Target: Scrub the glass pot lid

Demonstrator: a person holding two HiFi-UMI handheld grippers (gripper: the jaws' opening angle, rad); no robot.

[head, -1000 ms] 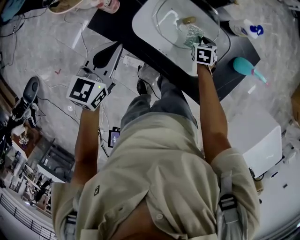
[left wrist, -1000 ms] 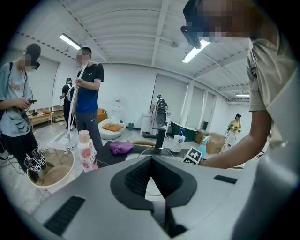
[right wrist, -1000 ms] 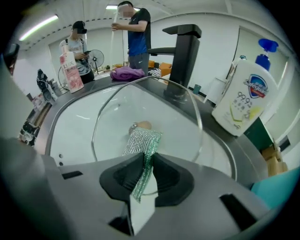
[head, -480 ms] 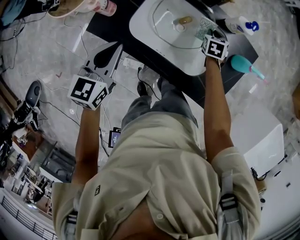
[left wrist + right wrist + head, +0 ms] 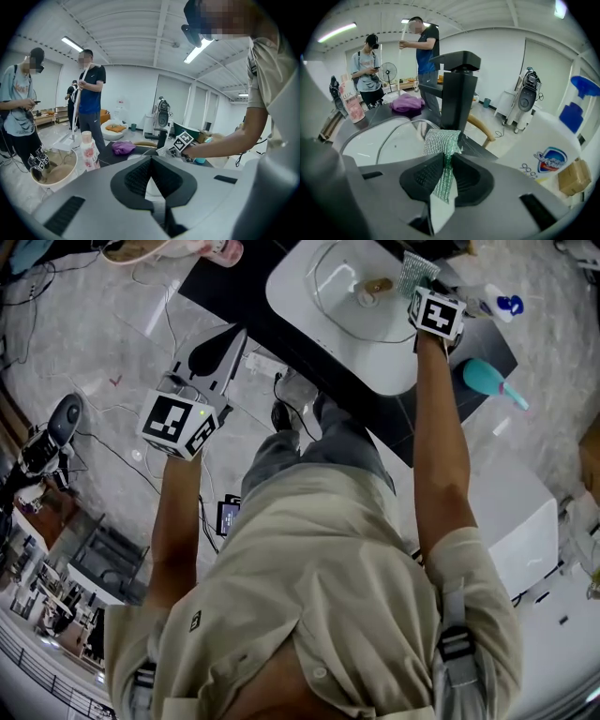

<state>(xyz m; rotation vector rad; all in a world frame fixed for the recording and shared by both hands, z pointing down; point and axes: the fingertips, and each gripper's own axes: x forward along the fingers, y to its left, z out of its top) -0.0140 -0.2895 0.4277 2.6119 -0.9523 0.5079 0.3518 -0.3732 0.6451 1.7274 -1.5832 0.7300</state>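
Observation:
The glass pot lid [image 5: 354, 289] lies in the white sink [image 5: 309, 298], its knob up. In the right gripper view its rim [image 5: 404, 125] curves just beyond the jaws. My right gripper [image 5: 419, 285] is shut on a green mesh scrub pad [image 5: 413, 270] at the sink's far right edge, beside the black faucet [image 5: 457, 89]. The pad [image 5: 442, 145] sticks up between the jaws, held above the lid and apart from it. My left gripper [image 5: 225, 345] hangs off the counter's left, over the floor, shut with nothing in it [image 5: 151, 161].
A spray bottle [image 5: 494, 304] and a teal brush [image 5: 489, 377] lie right of the sink on the dark counter [image 5: 220, 292]. A pink bottle [image 5: 89, 151], a bowl [image 5: 55, 172] and a purple cloth [image 5: 407, 102] are at the left. People stand beyond. Cables cross the floor.
My right gripper has carried the scrub pad from the sink's right side up and back, to beside the faucet. The left gripper has stayed where it was.

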